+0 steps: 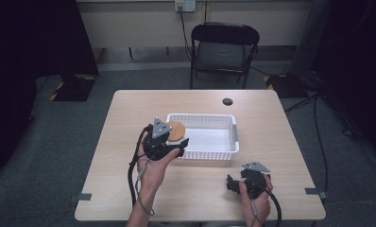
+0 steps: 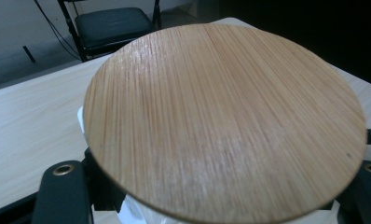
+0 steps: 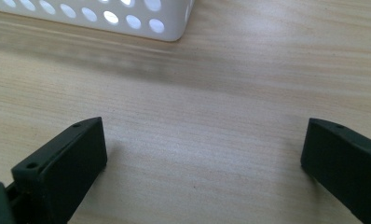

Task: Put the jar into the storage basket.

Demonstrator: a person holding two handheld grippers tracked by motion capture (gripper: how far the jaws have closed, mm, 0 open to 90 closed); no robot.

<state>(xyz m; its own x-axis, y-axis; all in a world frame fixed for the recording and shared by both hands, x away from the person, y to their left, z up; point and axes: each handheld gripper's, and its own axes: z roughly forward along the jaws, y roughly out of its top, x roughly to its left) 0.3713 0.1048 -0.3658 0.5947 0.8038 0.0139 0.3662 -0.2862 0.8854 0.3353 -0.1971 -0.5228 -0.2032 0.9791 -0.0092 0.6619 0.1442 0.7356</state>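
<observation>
Two grippers are in hand; the left gripper (image 1: 176, 144) is clamped on a round wooden disc (image 2: 225, 121), its jaws gripping the disc's near edge from either side in the left gripper view, while the right gripper (image 1: 231, 183) rests low over the worktop (image 1: 129, 179) with its jaws spread wide and nothing between them; the disc is thin and flat, pale brown with fine straight grain running across its face and a lighter, slightly chalky patch near the held edge; in the high view it sits raised above the left end of a white perforated basket (image 1: 224, 153), overlapping that end's rim; the basket stands near the middle of the worktop, and its corner shows just beyond the right gripper in the right gripper view; a small dark hole (image 1: 227, 101) lies farther back, and a black folding chair (image 1: 224, 47) stands behind the worktop; being round, the disc has no long axis; its broad face is tilted up, the far edge higher than the gripped one.
</observation>
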